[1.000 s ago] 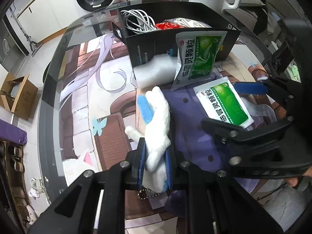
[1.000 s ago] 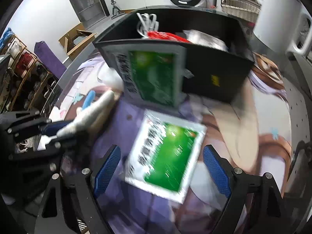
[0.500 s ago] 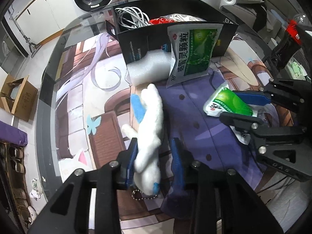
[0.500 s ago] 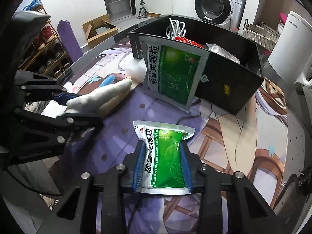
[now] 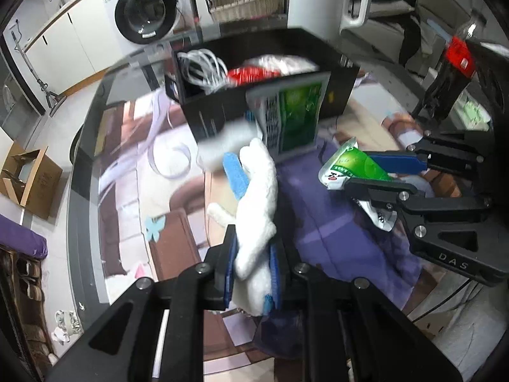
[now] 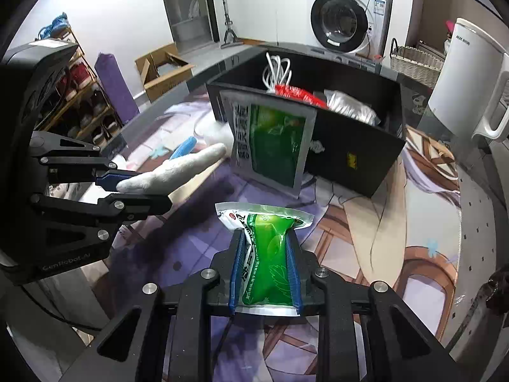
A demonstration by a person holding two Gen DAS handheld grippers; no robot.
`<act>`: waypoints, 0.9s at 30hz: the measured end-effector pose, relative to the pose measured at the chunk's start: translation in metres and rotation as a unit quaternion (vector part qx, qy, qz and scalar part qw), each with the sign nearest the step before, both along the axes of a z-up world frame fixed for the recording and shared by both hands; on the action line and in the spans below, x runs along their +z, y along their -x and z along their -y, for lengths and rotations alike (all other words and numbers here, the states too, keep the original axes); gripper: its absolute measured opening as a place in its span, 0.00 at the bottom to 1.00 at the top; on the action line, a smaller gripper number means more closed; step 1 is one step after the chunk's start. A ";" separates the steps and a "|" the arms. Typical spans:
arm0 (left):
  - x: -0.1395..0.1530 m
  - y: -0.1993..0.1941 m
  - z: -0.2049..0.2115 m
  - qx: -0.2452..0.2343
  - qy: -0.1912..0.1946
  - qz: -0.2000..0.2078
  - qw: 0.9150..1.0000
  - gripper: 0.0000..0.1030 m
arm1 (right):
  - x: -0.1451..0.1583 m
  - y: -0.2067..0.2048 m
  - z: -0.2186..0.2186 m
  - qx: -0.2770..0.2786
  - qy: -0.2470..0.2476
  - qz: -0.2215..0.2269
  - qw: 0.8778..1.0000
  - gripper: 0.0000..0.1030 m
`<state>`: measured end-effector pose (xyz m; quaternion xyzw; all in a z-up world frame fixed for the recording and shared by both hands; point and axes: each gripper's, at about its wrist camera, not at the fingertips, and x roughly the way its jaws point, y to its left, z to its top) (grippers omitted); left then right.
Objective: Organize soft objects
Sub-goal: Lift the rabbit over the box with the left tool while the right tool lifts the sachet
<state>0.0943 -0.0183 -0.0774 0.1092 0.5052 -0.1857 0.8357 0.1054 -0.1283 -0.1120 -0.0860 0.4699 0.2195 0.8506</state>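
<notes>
My left gripper (image 5: 253, 251) is shut on a white plush toy (image 5: 257, 197) with a blue part, held above the table; it also shows in the right wrist view (image 6: 171, 172). My right gripper (image 6: 265, 248) is shut on a green medicine pouch (image 6: 267, 248), lifted off the mat; the pouch also shows in the left wrist view (image 5: 353, 165). A second green pouch (image 6: 270, 146) leans upright against the front wall of the black box (image 6: 356, 156). The box holds white cables (image 6: 278, 70), a red packet and a clear bag.
A white foam-like roll (image 5: 229, 140) lies by the box's front left corner. The table carries a printed purple mat (image 6: 197, 242). A white appliance (image 6: 470, 86), a wicker basket (image 6: 413, 60) and a washing machine (image 6: 343, 22) stand behind. A dark bottle (image 5: 445, 79) stands at the right.
Both grippers have risen with their loads: the plush and the green pouch are lifted off the mat. The left jaws have closed tighter on the plush. The views now face the box.
</notes>
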 end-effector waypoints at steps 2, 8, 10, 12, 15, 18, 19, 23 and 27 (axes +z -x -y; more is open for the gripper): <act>0.011 0.002 -0.002 0.005 0.014 0.021 1.000 0.15 | 0.008 0.003 0.004 -0.003 -0.015 0.014 1.000 0.23; 0.050 0.009 -0.015 0.017 0.074 0.099 0.992 0.15 | 0.043 0.009 0.020 -0.020 -0.063 0.077 0.995 0.23; 0.062 0.014 -0.018 0.021 0.085 0.133 0.987 0.15 | 0.054 0.012 0.024 -0.026 -0.080 0.101 0.991 0.23; 0.071 0.018 -0.019 0.018 0.090 0.158 0.983 0.15 | 0.066 0.015 0.024 -0.032 -0.086 0.130 0.987 0.23; 0.081 0.022 -0.021 0.016 0.101 0.184 0.978 0.15 | 0.083 0.023 0.031 -0.043 -0.113 0.170 0.978 0.23; 0.095 0.027 -0.021 0.016 0.101 0.221 0.970 0.15 | 0.094 0.031 0.033 -0.048 -0.128 0.206 0.969 0.23; 0.098 0.027 -0.021 0.015 0.100 0.231 0.968 0.15 | 0.098 0.032 0.033 -0.047 -0.134 0.217 0.966 0.23; 0.109 0.020 -0.024 0.015 0.109 0.250 0.962 0.15 | 0.113 0.035 0.038 -0.066 -0.147 0.240 0.957 0.23; 0.111 0.015 -0.019 0.017 0.110 0.254 0.961 0.15 | 0.120 0.044 0.043 -0.072 -0.150 0.254 0.953 0.23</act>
